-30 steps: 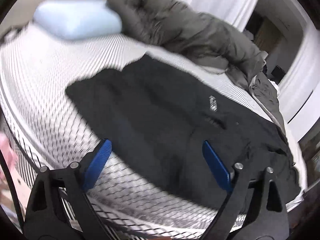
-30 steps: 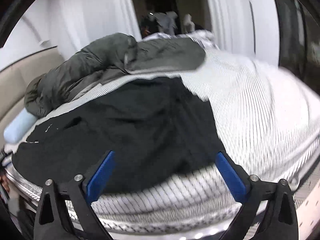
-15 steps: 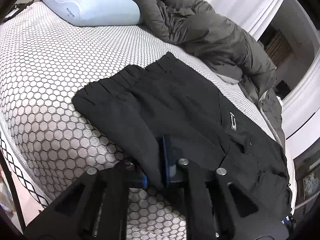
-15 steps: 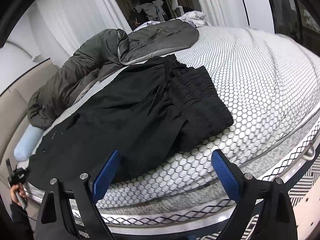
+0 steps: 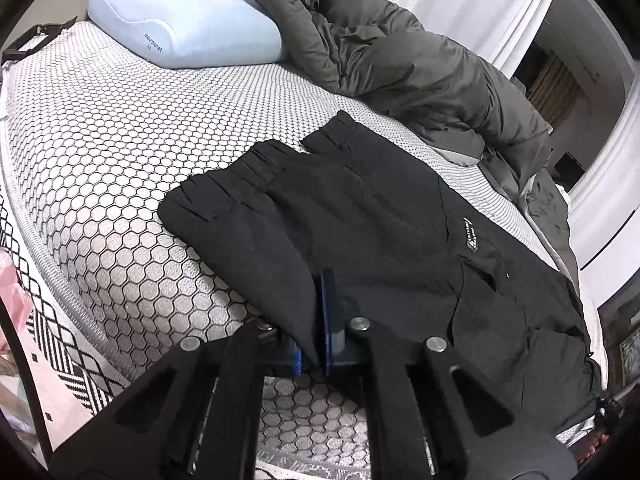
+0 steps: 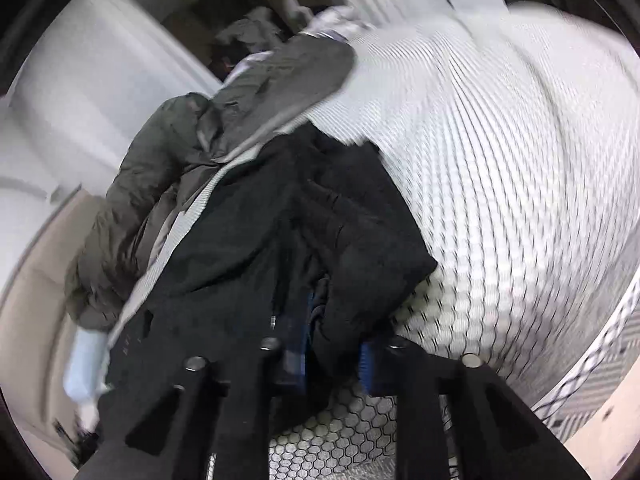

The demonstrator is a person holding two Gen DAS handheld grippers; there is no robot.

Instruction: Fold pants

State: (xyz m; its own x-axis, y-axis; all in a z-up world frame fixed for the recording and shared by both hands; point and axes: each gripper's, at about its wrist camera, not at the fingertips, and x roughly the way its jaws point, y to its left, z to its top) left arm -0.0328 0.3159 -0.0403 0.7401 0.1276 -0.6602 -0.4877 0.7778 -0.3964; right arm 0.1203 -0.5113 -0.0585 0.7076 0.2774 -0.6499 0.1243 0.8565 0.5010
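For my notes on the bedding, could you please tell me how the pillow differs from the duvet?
The pillow is pale blue, the duvet dark grey. The pillow keeps a smooth, moulded shape and lies flat; the duvet is crumpled into a rumpled heap. The pillow bears small printed lettering; the duvet shows none. Both lie on the mattress beyond the black pants, and they touch at the pillow's end.

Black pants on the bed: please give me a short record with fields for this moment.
item: black pants, lying spread out on the bed
surface: mattress with honeycomb pattern
left gripper: shut on the near edge of the pants
right gripper: jaws just been closing, bunched pants fabric between them
behind: grey duvet, light blue pillow
fold: not yet made
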